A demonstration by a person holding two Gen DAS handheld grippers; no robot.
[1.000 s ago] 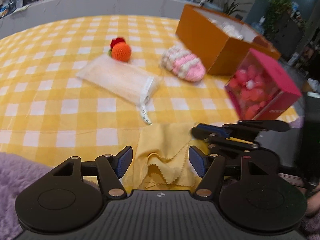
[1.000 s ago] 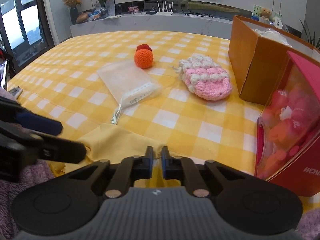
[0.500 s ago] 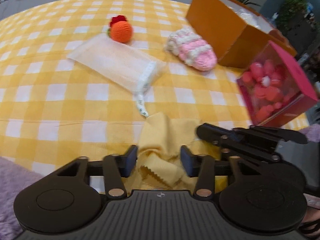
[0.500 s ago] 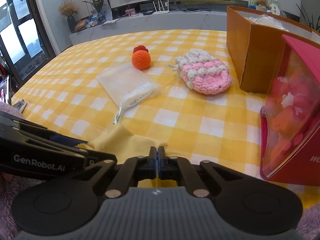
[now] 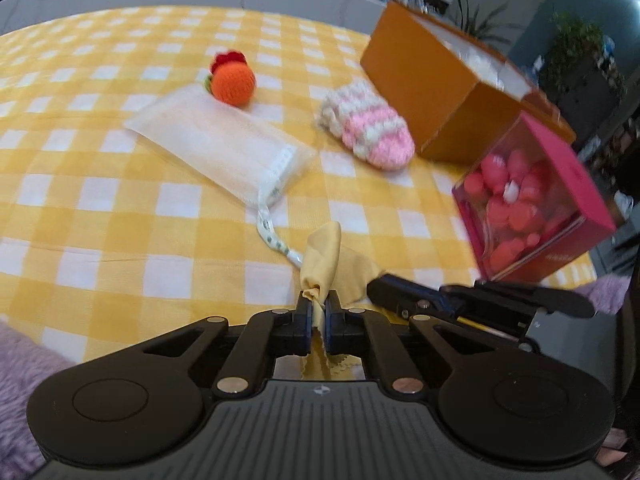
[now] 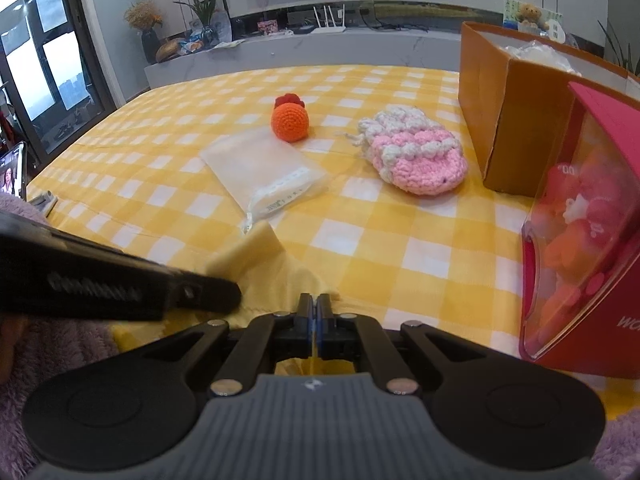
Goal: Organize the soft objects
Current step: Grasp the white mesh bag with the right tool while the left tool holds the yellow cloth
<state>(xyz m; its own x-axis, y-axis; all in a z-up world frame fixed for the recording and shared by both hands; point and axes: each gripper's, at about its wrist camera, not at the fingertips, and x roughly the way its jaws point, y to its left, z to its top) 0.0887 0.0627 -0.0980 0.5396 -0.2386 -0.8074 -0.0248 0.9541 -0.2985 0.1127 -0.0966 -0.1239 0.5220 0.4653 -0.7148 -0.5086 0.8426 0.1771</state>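
A yellow cloth (image 5: 322, 258) lies at the near edge of the checked table, also seen in the right wrist view (image 6: 256, 256). My left gripper (image 5: 318, 312) is shut on a bunched fold of it. My right gripper (image 6: 315, 312) is shut on the cloth's edge just to the right; it shows in the left wrist view (image 5: 376, 284). Further back lie a white mesh pouch (image 5: 224, 144), an orange crochet ball (image 5: 233, 82) and a pink-and-white crochet pouch (image 5: 370, 130).
An open orange cardboard box (image 5: 440, 92) stands at the back right, with a pink box of red soft shapes (image 5: 528, 196) nearer. A yellow-and-white checked tablecloth (image 5: 100, 200) covers the table. Purple fleece (image 5: 20, 356) lies at the near edge.
My left gripper has closed from wide open onto the yellow cloth, bunching and lifting a fold. My right gripper stays shut on the cloth.
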